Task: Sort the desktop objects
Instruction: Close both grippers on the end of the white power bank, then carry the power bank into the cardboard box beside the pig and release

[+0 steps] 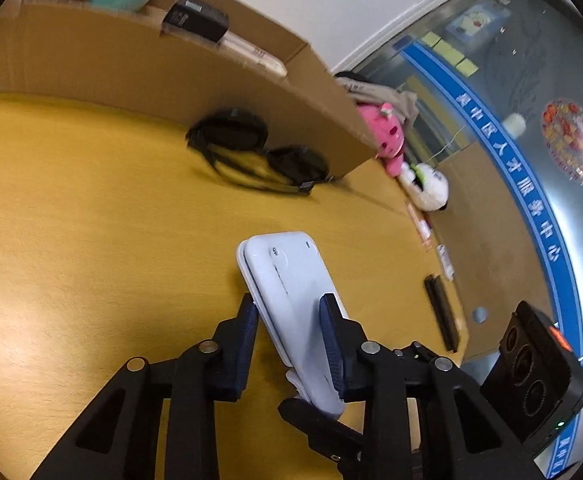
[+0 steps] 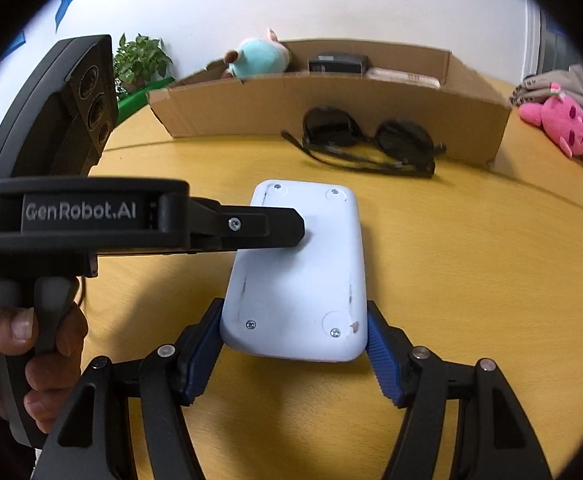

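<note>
The sorting looks partly done: the cardboard box (image 2: 331,108) already holds a teal plush toy (image 2: 259,58), a black box (image 2: 337,63) and a pale packet (image 2: 403,76). Sunglasses (image 2: 367,142) and a pink plush (image 2: 567,128) wait on the tabletop (image 1: 91,240). The white device (image 2: 303,276) is clamped across its near end by the right gripper (image 2: 295,344), jaws fairly wide; the left gripper (image 1: 291,320), jaws narrower, pinches its edge.

White device (image 2: 299,280) clamped between right gripper (image 2: 294,354) fingers, left gripper (image 2: 291,236) gripping its side, sunglasses (image 2: 367,140) beyond
</note>
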Tool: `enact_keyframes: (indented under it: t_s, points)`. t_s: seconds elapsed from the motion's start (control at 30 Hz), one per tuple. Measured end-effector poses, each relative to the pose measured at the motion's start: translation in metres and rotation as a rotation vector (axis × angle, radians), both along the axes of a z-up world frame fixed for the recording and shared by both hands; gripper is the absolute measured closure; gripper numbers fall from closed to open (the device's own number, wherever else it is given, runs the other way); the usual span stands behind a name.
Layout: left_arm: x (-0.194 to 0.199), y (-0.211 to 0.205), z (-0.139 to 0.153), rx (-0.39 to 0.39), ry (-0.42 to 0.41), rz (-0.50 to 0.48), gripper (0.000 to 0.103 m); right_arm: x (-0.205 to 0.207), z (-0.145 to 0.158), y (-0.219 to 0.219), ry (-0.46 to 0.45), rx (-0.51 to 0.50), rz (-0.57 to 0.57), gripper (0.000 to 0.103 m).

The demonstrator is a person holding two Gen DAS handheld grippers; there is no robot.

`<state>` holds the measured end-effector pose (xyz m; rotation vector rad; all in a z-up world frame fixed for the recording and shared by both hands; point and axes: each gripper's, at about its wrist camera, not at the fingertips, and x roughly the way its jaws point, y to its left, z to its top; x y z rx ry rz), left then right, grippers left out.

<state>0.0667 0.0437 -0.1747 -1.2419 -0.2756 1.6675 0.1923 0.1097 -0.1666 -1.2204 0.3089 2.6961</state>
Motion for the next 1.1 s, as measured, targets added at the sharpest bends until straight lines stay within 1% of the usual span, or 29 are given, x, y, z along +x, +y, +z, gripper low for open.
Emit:
enact_keyframes:
  t_s: [0.1, 0.17, 0.3, 0.33, 0.4, 0.47, 0.53, 0.63, 0.73, 0.87, 0.97, 1.1]
  points:
    - [-0.01, -0.003, 0.024, 0.044, 0.031, 0.004, 0.072, -0.007, 0.024, 0.0, 0.049, 0.035, 0.022, 0.037]
    - [-0.019, -0.003, 0.042, 0.073, 0.054, 0.005, 0.073, -0.013, 0.04, 0.002, 0.081, 0.041, 0.031, 0.037]
    - [-0.041, -0.005, 0.077, 0.11, 0.113, 0.011, 0.073, -0.032, 0.07, 0.002, 0.143, 0.088, 0.056, 0.038]
    - [-0.049, -0.006, 0.085, 0.123, 0.118, 0.013, 0.074, -0.036, 0.078, 0.002, 0.159, 0.089, 0.064, 0.037]
    - [-0.065, -0.008, 0.097, 0.15, 0.11, 0.02, 0.076, -0.05, 0.093, 0.007, 0.189, 0.057, 0.083, 0.037]
    - [-0.081, -0.013, 0.108, 0.158, 0.113, 0.032, 0.076, -0.064, 0.104, 0.01, 0.209, 0.029, 0.101, 0.037]
    - [-0.098, -0.017, 0.117, 0.154, 0.121, 0.041, 0.077, -0.08, 0.112, 0.008, 0.222, 0.009, 0.113, 0.037]
    - [-0.121, -0.02, 0.125, 0.134, 0.131, 0.05, 0.079, -0.106, 0.119, 0.01, 0.235, -0.049, 0.126, 0.037]
    - [-0.15, -0.02, 0.128, 0.106, 0.131, 0.054, 0.079, -0.134, 0.12, 0.014, 0.238, -0.116, 0.127, 0.037]
    - [-0.193, -0.019, 0.117, 0.078, 0.087, 0.075, 0.08, -0.175, 0.113, 0.02, 0.219, -0.17, 0.125, 0.037]
    - [-0.222, -0.023, 0.094, 0.078, 0.009, 0.114, 0.08, -0.207, 0.103, 0.023, 0.172, -0.192, 0.142, 0.037]
    - [-0.245, -0.029, 0.056, 0.071, -0.089, 0.157, 0.08, -0.239, 0.079, 0.024, 0.085, -0.209, 0.164, 0.037]
